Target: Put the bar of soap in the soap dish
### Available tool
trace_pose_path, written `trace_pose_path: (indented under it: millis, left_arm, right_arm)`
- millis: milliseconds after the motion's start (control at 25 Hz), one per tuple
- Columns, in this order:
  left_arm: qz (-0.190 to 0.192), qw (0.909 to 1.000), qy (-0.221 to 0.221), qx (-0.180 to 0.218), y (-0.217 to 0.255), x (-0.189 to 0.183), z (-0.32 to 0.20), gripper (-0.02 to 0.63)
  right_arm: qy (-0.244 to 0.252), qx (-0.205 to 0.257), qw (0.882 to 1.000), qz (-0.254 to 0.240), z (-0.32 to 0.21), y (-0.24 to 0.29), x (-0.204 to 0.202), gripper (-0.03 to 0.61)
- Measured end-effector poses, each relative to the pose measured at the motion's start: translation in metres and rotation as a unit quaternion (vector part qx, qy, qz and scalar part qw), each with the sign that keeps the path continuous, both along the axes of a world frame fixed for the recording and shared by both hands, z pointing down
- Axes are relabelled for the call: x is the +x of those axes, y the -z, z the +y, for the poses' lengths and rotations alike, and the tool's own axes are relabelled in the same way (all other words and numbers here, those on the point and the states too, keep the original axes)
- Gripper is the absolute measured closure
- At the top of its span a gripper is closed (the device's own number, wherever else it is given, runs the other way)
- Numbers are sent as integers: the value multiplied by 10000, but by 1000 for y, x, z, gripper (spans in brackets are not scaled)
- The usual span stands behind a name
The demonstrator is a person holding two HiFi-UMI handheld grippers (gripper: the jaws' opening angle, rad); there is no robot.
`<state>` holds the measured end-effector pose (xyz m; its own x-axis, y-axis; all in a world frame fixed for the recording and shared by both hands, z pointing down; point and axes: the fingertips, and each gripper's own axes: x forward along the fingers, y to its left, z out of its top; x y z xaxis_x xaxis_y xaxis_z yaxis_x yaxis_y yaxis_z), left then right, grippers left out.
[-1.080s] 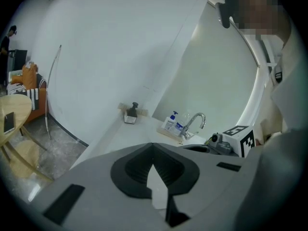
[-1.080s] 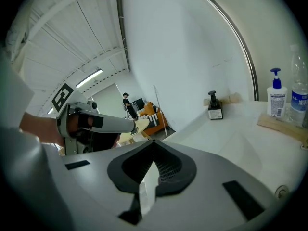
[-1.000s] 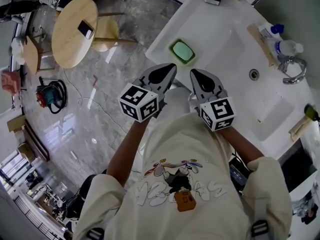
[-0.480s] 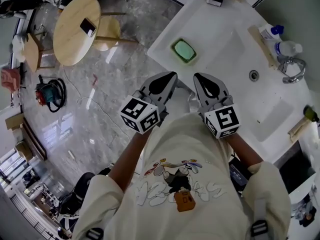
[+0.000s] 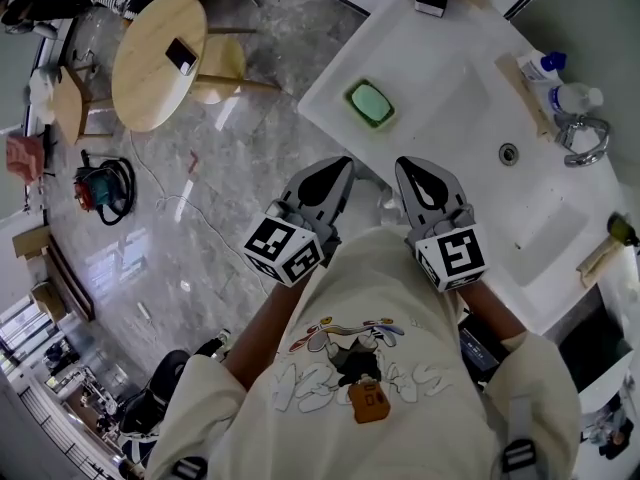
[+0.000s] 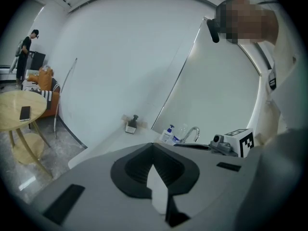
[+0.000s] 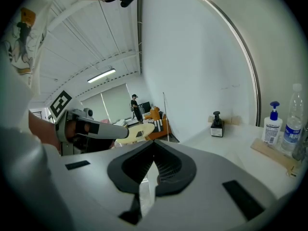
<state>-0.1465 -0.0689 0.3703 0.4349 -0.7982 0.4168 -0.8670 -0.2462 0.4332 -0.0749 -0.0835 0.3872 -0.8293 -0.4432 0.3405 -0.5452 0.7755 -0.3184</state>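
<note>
Head view: bar of soap (image 5: 371,102), green, looks seated inside the soap dish (image 5: 350,93) near the table (image 5: 445,68) corner; it's small in frame, so not certain. Left tongs (image 5: 338,165) and right tongs (image 5: 409,164) hang near the chest, well apart from the dish.

Left gripper view: left tongs (image 6: 153,147) fully closed, nothing between the jaws.

Right gripper view: right tongs (image 7: 154,146) closed too, empty.

Verdict: placement looks done, nothing left.
</note>
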Motion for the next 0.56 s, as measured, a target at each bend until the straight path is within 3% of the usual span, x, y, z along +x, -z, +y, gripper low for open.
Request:
trace_pose_path:
  millis: [560]
  left_arm:
    - [34,10000,-18,36,2,10,2,604]
  right_arm:
    - [-5,-35,10000,40,2,0,11,571]
